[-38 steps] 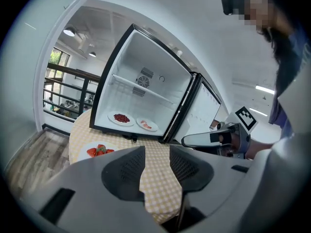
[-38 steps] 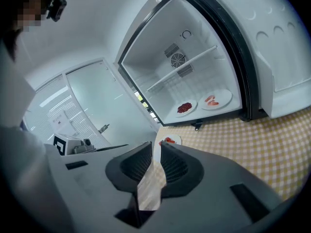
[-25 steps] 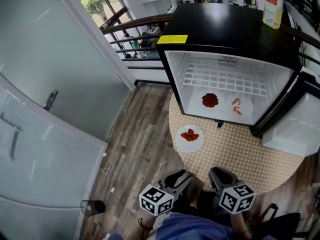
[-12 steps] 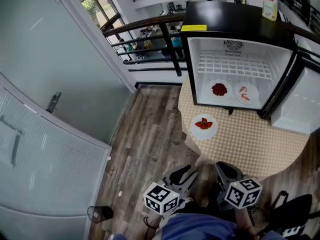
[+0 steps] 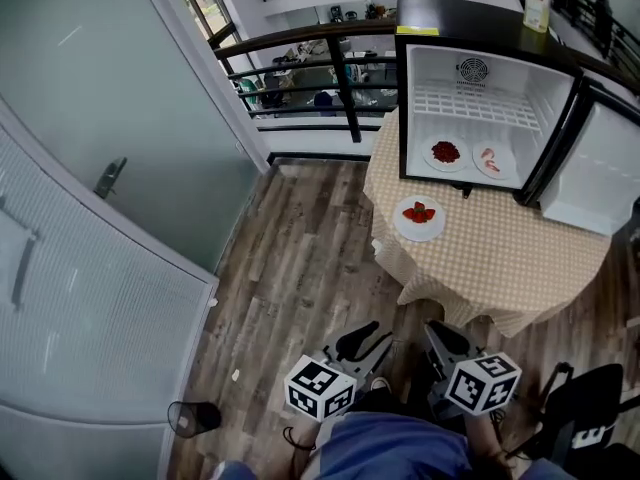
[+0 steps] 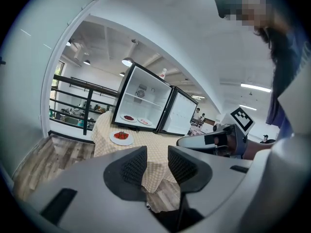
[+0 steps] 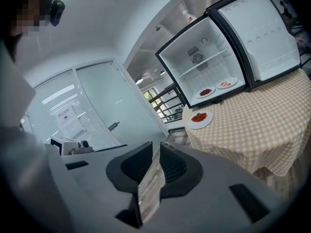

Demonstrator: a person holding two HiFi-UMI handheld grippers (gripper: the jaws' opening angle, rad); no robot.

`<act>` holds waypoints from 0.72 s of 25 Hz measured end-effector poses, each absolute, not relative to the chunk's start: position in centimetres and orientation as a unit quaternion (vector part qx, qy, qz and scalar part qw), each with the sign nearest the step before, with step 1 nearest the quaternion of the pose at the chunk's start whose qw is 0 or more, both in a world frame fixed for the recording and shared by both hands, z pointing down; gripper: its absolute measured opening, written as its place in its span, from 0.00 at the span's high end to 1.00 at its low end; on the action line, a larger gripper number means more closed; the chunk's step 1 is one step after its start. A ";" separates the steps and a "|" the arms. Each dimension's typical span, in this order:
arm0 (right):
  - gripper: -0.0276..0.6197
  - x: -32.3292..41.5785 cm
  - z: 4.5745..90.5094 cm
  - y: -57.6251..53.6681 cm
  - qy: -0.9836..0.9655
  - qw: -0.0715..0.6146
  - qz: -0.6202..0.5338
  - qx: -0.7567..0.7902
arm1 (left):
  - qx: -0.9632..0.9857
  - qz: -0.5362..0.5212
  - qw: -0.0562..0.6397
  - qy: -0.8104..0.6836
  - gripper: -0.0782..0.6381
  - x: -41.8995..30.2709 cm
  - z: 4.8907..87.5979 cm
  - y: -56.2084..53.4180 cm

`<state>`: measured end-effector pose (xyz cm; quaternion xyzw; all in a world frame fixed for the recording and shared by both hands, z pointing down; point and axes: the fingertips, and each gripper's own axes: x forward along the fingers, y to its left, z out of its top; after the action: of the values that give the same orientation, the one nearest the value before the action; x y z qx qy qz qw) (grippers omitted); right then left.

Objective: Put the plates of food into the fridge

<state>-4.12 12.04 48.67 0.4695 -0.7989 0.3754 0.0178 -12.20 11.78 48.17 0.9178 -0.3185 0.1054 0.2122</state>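
A white plate of strawberries (image 5: 419, 218) (image 6: 121, 137) (image 7: 199, 118) sits on the checked tablecloth (image 5: 500, 263) in front of the open black mini fridge (image 5: 470, 23). On the fridge floor lie a plate of red berries (image 5: 445, 154) and a plate of shrimp (image 5: 490, 161). Both grippers hang low by the person's body, well short of the table. My left gripper (image 5: 368, 336) (image 6: 157, 154) is open and empty. My right gripper (image 5: 440, 336) (image 7: 155, 152) shows a narrow gap; its jaws have just been closing with nothing between them.
The fridge door (image 5: 600, 168) stands open to the right. A bottle (image 5: 537, 3) stands on top of the fridge. A frosted glass wall (image 5: 100, 188) runs along the left, with a railing (image 5: 320, 68) behind. A dark cup (image 5: 188, 418) lies on the wood floor, and a black chair (image 5: 585, 418) is at the lower right.
The view has pulled back from the table: the fridge and plates now look smaller and farther away. Both grippers went back with the person and stay low and empty.
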 end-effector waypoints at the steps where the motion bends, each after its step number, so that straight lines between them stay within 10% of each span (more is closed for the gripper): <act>1: 0.86 -4.3 48.7 12.8 -0.798 0.016 0.378 0.470 | 0.919 0.102 0.211 -0.317 0.69 -12.3 48.2 12.4; 18: 0.86 -5.1 49.4 20.0 -0.786 0.025 0.370 0.494 | 0.937 0.091 0.194 -0.275 0.79 -11.2 48.6 17.8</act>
<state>-5.12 20.05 49.35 0.4945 -0.7862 0.3698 0.0248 -11.22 17.77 48.57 0.9373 -0.2746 0.0911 0.1943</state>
